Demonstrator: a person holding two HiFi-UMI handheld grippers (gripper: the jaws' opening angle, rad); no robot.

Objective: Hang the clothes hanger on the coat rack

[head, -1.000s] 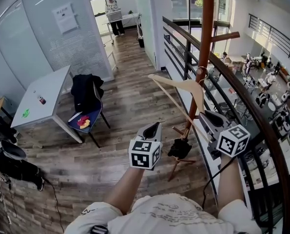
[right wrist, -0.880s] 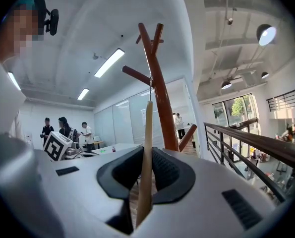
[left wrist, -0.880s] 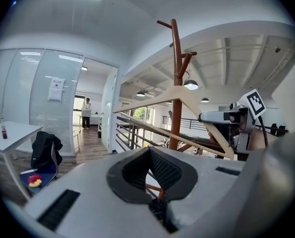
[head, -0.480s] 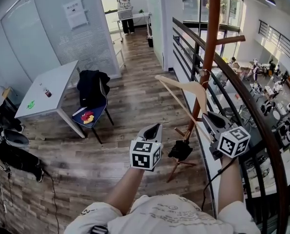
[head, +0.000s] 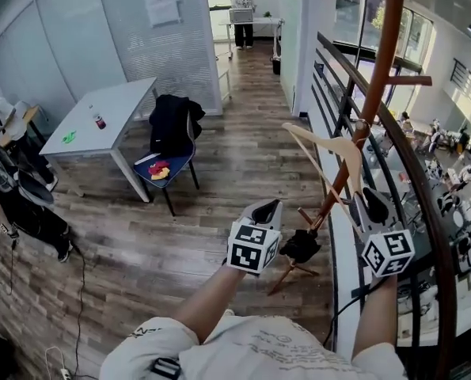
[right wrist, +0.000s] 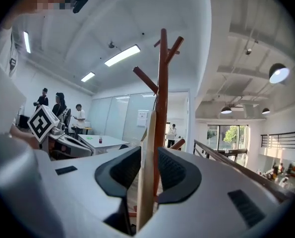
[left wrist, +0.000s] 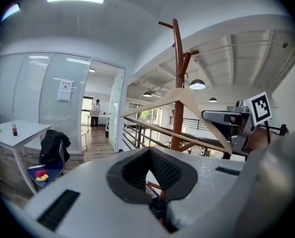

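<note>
Two grippers out front, only one at work. Nearest: holds the left gripper (left wrist: 150, 150) idle, pads pressed tip to tip on nothing, off to the left of the right jaws and clear of the hanger. Further out: has just been letting the jaws of the right gripper (right wrist: 149, 150) spread, with one pale wooden arm of the clothes hanger (right wrist: 144, 190) standing upright in the gap and a sliver of space showing on either side of it, so released rather than clenched. Past the jaw tips and a little above them: the hanger's shoulder and hook, right against the red-brown pole of the coat rack (head: 381, 62); looks to sit over a lower peg, though too small to swear to. Reads as the letting-go step, with the hanging itself seemingly done. Calls next for drawing the right jaws straight back off the arm, wide enough not to drag it. Calls also for not nudging the hanger sideways off its peg or knocking the pole. Worth checking first for a settled hook. Farther off, to the right of the right jaws: the dark handrail (head: 437, 224), near enough to mind on the way back.
</note>
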